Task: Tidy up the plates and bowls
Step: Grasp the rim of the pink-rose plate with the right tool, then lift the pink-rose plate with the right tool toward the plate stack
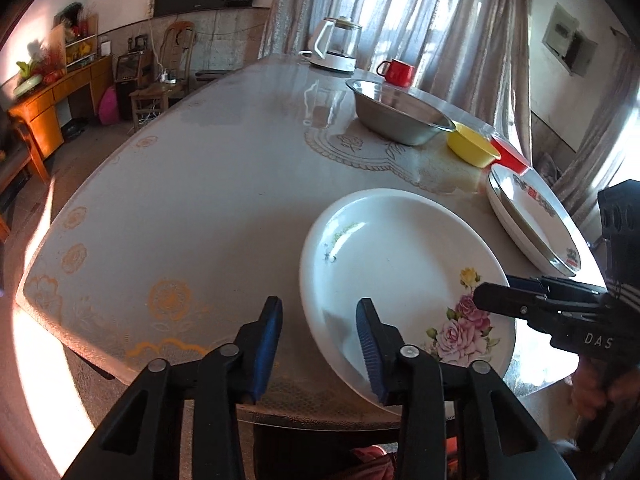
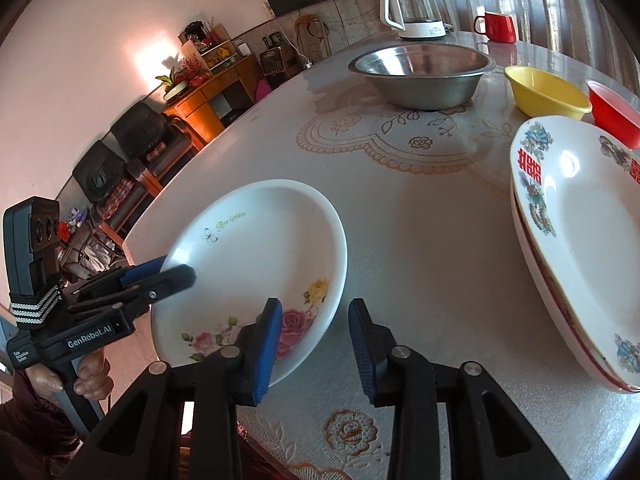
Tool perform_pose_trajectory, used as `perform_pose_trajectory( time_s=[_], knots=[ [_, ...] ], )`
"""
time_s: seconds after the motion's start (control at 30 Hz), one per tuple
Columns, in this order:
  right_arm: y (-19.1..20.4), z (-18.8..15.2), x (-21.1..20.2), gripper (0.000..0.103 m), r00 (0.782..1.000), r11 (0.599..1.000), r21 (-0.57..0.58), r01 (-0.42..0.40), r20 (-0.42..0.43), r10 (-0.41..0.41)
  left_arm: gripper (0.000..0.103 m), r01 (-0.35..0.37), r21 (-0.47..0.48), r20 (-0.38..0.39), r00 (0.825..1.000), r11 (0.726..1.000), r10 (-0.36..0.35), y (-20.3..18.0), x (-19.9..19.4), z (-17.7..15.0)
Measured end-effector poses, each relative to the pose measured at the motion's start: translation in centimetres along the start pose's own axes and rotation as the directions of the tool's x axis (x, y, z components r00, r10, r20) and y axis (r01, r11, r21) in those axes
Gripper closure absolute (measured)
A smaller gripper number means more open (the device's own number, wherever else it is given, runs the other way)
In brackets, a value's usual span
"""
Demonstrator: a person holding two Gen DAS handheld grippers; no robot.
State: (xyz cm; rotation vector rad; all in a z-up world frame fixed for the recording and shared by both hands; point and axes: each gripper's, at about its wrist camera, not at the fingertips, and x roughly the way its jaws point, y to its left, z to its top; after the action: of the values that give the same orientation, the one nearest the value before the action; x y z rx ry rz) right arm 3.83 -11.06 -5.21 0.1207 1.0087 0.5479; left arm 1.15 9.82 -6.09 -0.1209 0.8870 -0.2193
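Note:
A white plate with roses [image 1: 400,264] [image 2: 256,264] lies flat near the table's front edge. My left gripper [image 1: 320,320] [image 2: 180,266] straddles its left rim, one pad inside the plate and one outside, with a gap still showing, so it is open. My right gripper [image 2: 314,320] [image 1: 494,290] straddles the right rim the same way, also open. To the right sits a stack of patterned plates [image 2: 568,220] [image 1: 532,216]. Behind them stand a yellow bowl [image 2: 544,92], a red bowl [image 2: 612,112] and a steel basin [image 2: 424,76].
A glass kettle [image 1: 336,46] and a red mug [image 1: 396,72] stand at the table's far side. The table's front edge [image 1: 304,420] runs just under my fingers. A hand [image 2: 92,376] holds the left gripper's handle. Chairs and a cabinet stand off to the left.

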Motion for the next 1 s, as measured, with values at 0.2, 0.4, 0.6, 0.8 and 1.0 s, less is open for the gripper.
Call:
perform_pose_trajectory(
  time_s=[0.2, 0.4, 0.6, 0.8, 1.0],
  knots=[
    [0.5, 0.0, 0.1, 0.069, 1.000, 1.000, -0.029, 0.006, 0.003, -0.006, 0.068, -0.012, 0.040, 0.003, 1.000, 0.999, 0.012, -1.5, 0.4, -0.1],
    [0.3, -0.1, 0.2, 0.068, 1.000, 1.000, -0.024, 0.002, 0.010, -0.002, 0.068, -0.022, 0.012, 0.004, 1.000, 1.000, 0.022, -1.7, 0.3, 0.3],
    [0.2, -0.1, 0.1, 0.068, 1.000, 1.000, -0.015, 0.004, 0.014, -0.003, 0.068, -0.032, 0.042, 0.049, 0.998, 0.999, 0.030, -2.5, -0.5, 0.8],
    [0.1, -0.1, 0.0, 0.068, 1.000, 1.000, -0.005, -0.004, 0.017, 0.004, 0.068, -0.043, 0.052, 0.053, 0.998, 0.998, 0.040, -2.9, -0.6, 1.0],
    [0.0, 0.0, 0.0, 0.068, 1.000, 1.000, -0.002, -0.005, 0.018, 0.005, 0.068, -0.045, 0.056, 0.055, 0.998, 0.997, 0.042, -2.9, -0.7, 0.9]
  ],
)
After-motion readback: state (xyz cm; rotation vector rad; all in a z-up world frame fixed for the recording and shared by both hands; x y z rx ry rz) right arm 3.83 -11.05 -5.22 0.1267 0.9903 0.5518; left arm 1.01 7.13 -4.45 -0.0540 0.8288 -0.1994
